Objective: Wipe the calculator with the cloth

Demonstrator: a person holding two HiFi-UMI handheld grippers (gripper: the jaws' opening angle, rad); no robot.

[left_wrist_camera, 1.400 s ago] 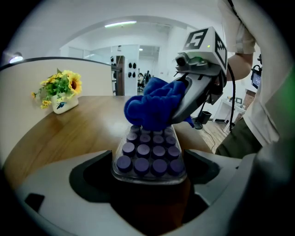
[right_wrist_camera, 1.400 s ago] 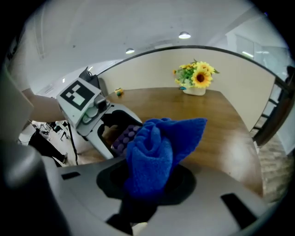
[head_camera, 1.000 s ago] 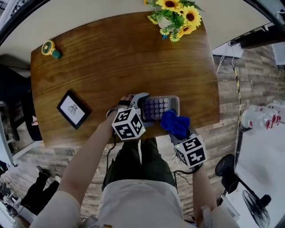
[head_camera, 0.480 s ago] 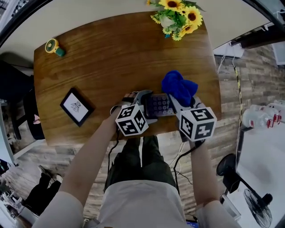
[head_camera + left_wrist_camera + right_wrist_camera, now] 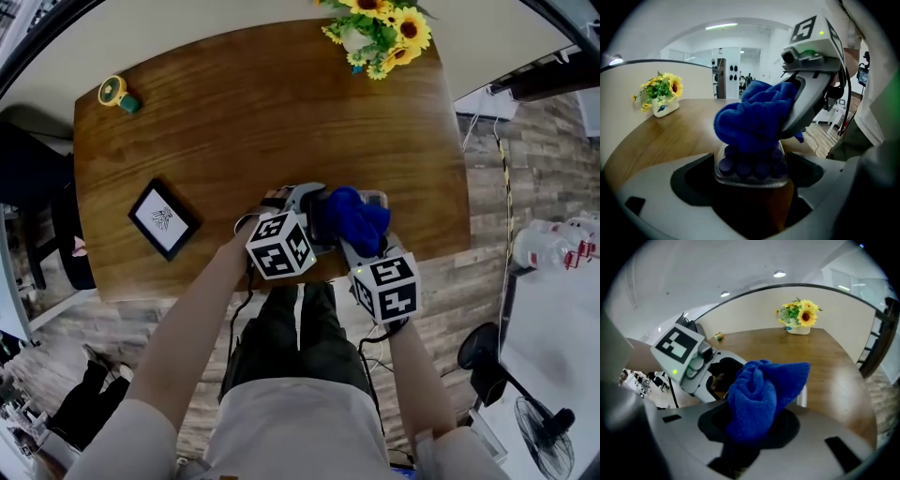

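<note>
The calculator (image 5: 751, 167), clear-cased with purple keys, lies near the table's front edge, and my left gripper (image 5: 751, 177) is shut on its near end. In the head view only its far right corner (image 5: 376, 197) shows beside my left gripper (image 5: 305, 210). My right gripper (image 5: 754, 430) is shut on the bunched blue cloth (image 5: 758, 395). The cloth (image 5: 352, 218) rests pressed on top of the calculator's keys and hides most of them, with my right gripper (image 5: 349, 241) coming in from the near right. The cloth (image 5: 754, 119) also fills the middle of the left gripper view.
A pot of sunflowers (image 5: 377, 31) stands at the table's far right edge. A small black picture frame (image 5: 162, 218) lies at the left, and a yellow and green trinket (image 5: 114, 93) at the far left corner. The wooden table's front edge (image 5: 281, 281) runs just under both grippers.
My right gripper carried the cloth from the calculator's near right, up over its far right end, then back down onto the keys. The left gripper stayed on the calculator.
</note>
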